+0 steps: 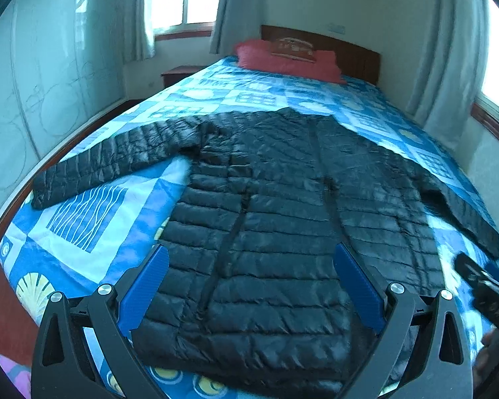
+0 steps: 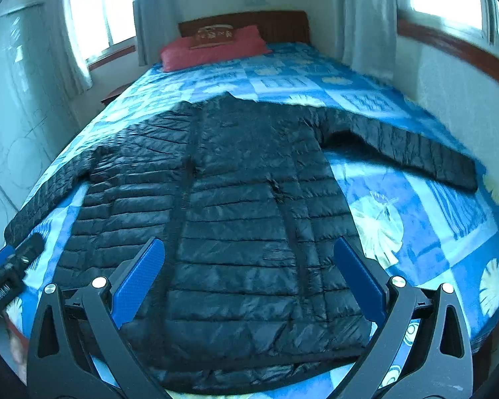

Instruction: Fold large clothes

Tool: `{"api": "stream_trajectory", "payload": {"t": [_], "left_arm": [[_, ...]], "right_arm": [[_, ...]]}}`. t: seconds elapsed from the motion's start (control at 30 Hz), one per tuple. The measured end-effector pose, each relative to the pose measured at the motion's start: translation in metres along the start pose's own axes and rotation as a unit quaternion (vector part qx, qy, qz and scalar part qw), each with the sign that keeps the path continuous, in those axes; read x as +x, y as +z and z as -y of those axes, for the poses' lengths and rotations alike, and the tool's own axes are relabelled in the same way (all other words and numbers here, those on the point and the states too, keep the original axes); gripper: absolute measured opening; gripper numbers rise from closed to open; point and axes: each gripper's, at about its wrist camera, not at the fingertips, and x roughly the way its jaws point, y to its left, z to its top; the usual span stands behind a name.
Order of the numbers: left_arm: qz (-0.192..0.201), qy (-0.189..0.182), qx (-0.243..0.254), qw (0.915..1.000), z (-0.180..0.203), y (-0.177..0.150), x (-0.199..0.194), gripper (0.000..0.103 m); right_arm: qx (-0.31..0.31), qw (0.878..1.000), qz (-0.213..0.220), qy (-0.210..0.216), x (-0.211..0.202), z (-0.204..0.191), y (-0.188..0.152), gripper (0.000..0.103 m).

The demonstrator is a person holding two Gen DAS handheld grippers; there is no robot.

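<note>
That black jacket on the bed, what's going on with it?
A person holding two grippers is about to fold it. The black puffer jacket lies flat on the blue patterned bedspread, both sleeves spread out. The left gripper and right gripper hover open above its hem, gripping nothing. No fold has been made yet.

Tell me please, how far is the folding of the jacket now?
Done: the black puffer jacket lies flat on the bed, both sleeves spread outward. In hand: nothing; the left tongs and right tongs hang open above the hem, gripping no fabric. Left: every fold, since no sleeve or side is turned in yet.
</note>
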Motion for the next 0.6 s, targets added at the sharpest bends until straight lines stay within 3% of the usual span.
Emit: {"api": "stream_trajectory", "payload": {"t": [0.1, 0.17, 0.2, 0.23, 0.43, 0.6], "left_arm": [[-0.016, 0.013, -0.019, 0.9996, -0.019, 0.006, 0.026, 0.098], [-0.018, 0.029, -0.032, 0.9989, -0.034, 0.011, 0.042, 0.098], [-0.020, 0.038, -0.044, 0.9981, -0.044, 0.014, 0.051, 0.098], [-0.024, 0.043, -0.060, 0.9970, -0.055, 0.017, 0.061, 0.098], [-0.051, 0.083, -0.139, 0.9854, -0.112, 0.023, 0.106, 0.098], [-0.052, 0.129, -0.170, 0.9756, -0.148, 0.022, 0.132, 0.098]], "right_arm": [[0.054, 0.998, -0.010, -0.015, 0.022, 0.041, 0.006, 0.101], [0.082, 0.996, -0.015, -0.030, 0.035, 0.070, 0.011, 0.084], [0.100, 0.994, -0.020, -0.033, 0.043, 0.089, 0.015, 0.066], [0.116, 0.992, -0.025, -0.035, 0.049, 0.103, 0.016, 0.061], [0.253, 0.966, -0.001, -0.046, 0.077, 0.231, 0.027, 0.062], [0.380, 0.922, 0.056, -0.051, 0.092, 0.351, 0.023, 0.062]]}}
